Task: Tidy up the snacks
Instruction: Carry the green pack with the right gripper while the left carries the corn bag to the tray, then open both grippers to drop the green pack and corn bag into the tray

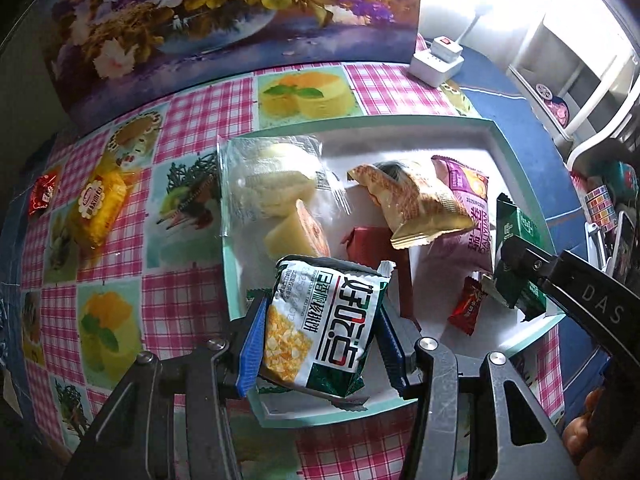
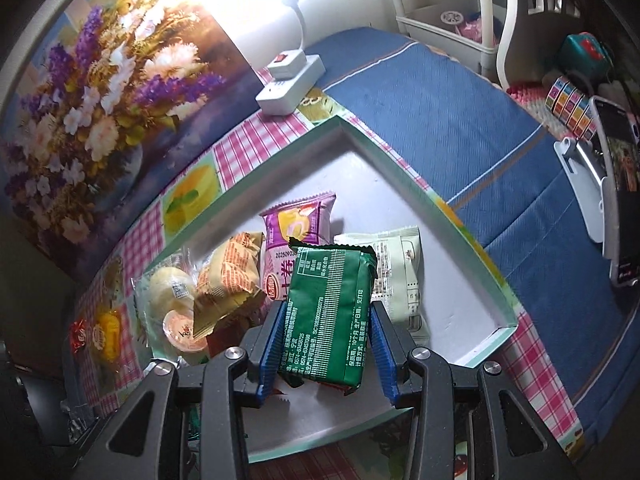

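My left gripper (image 1: 320, 320) is shut on a white and green snack packet (image 1: 324, 320), held over the near edge of a white tray with a teal rim (image 1: 360, 122). My right gripper (image 2: 327, 312) is shut on a dark green packet (image 2: 332, 312), held over the same tray (image 2: 472, 240). In the left wrist view the right gripper (image 1: 520, 256) comes in from the right with the green packet (image 1: 520, 224). Inside the tray lie a clear bag of rolls (image 1: 276, 184), a tan packet (image 1: 416, 204), a purple packet (image 1: 468, 188), a red packet (image 1: 372, 240) and a pale packet (image 2: 400, 272).
A yellow packet (image 1: 96, 208) and a small red one (image 1: 44, 196) lie on the checked tablecloth left of the tray. A flower picture (image 1: 200, 20) and a white power strip (image 1: 436, 56) stand behind it. A phone on a stand (image 2: 620, 200) and a white shelf (image 1: 580, 60) are to the right.
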